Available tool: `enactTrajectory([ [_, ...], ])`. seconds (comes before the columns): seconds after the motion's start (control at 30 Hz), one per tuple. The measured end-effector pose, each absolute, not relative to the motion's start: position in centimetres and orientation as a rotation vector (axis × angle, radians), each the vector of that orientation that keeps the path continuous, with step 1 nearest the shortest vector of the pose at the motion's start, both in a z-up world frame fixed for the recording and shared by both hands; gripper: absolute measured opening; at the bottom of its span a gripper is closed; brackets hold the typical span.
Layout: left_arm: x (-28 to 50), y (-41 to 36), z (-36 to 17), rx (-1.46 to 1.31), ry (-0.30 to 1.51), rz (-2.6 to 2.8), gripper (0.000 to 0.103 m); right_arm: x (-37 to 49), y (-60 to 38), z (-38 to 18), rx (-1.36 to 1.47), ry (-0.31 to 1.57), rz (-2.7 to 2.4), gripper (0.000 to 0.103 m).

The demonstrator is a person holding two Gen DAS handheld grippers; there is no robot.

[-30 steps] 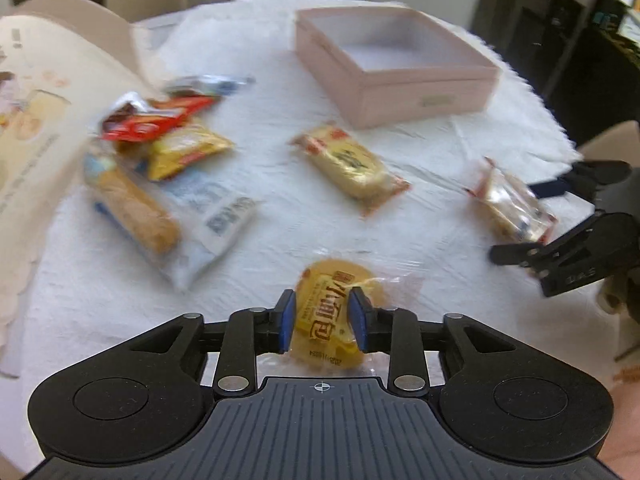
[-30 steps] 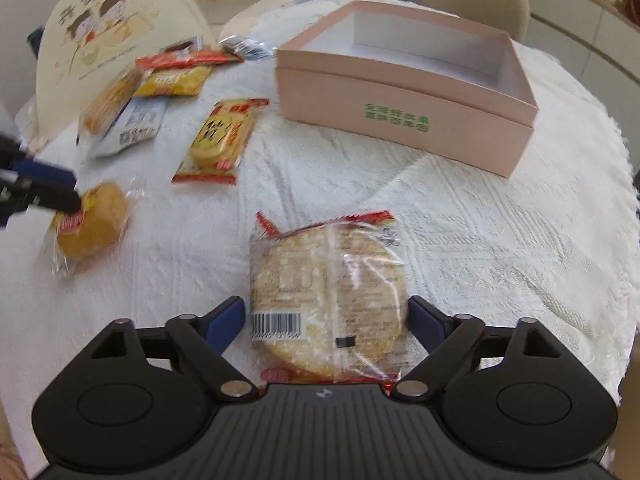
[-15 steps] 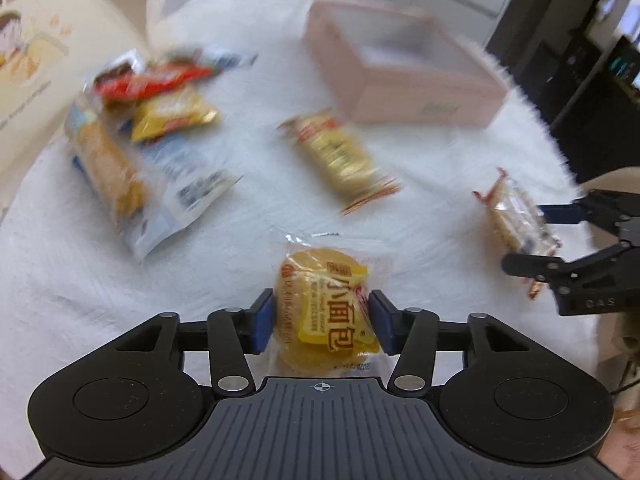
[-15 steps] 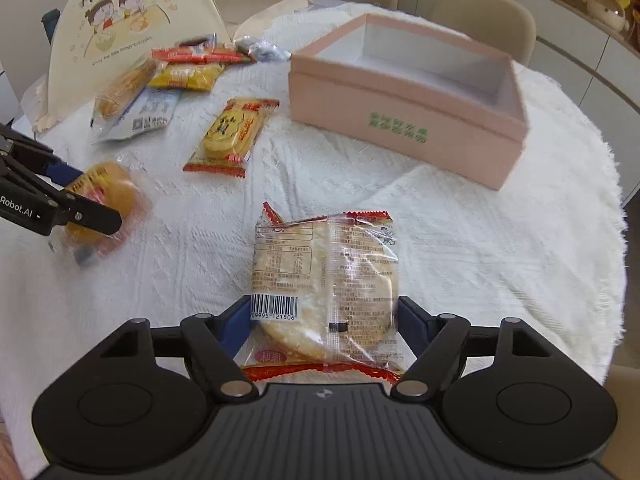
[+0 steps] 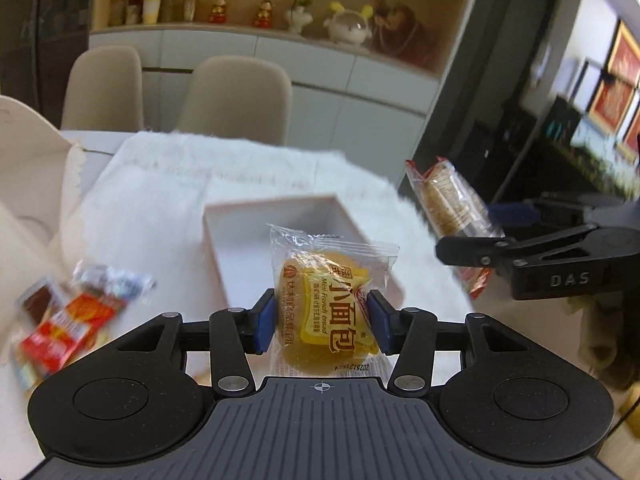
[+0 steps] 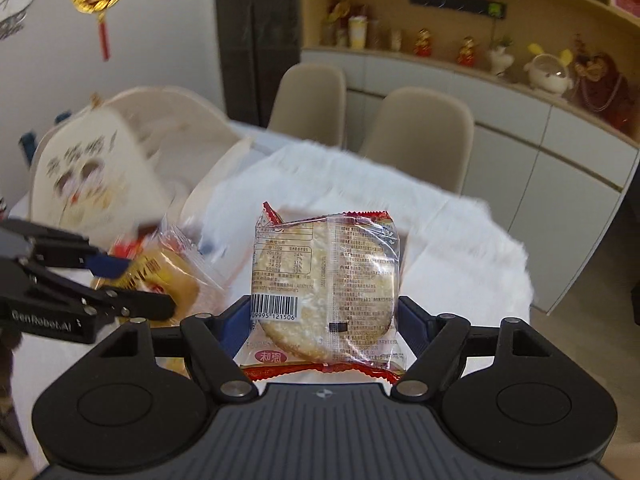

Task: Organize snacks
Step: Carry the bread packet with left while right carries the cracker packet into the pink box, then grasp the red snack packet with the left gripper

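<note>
Left wrist: left gripper (image 5: 322,321) clamps bread packet (image 5: 329,300); right gripper (image 6: 325,322) apparently grips cracker packet (image 6: 325,286).

Yellow bread packet (image 5: 332,304); pink box (image 5: 280,248); white tablecloth (image 5: 160,192).

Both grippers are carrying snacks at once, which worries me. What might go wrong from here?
1. The left gripper pinches the bread packet only low down, so it may slip.
2. The right gripper, holding the rice cracker packet, is close by; they might collide over the pink box.
</note>
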State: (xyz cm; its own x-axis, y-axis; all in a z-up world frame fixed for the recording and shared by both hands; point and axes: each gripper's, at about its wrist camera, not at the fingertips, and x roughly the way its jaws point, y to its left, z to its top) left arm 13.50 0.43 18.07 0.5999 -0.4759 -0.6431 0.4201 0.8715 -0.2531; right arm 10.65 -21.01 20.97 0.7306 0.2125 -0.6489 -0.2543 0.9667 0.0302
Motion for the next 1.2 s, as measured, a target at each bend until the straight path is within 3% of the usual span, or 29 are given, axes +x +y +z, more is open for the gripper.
enactTrajectory([
  [0.1, 17.3, 0.2, 16.8, -0.172, 0.790, -0.542, 0.053, 14.9, -20.9, 21.1, 0.007, 0.738, 0.243, 0.076],
  [0.27, 25.1, -1.3, 9.0, -0.251, 0.920, -0.496, 0.052, 24.3, -19.9, 16.7, 0.146, 0.905, 0.208, 0.081],
  [0.43, 25.0, 2.4, 9.9, -0.361, 0.823, -0.486, 0.052, 27.8, -21.2, 12.0, 0.280, 1.004, 0.152, 0.081],
  [0.7, 22.6, 11.9, 12.1, -0.230, 0.731, -0.229, 0.052, 21.5, -20.0, 10.7, -0.003, 0.912, 0.134, 0.081],
  [0.9, 24.1, 18.8, 9.3, -0.300, 0.837, -0.027, 0.052, 16.5, -16.8, 9.3, -0.068, 0.897, 0.224, 0.081],
  [1.2, 26.2, 17.8, 4.9, -0.215, 0.960, -0.102, 0.051, 10.9, -10.2, 8.0, -0.177, 0.901, 0.408, 0.084],
])
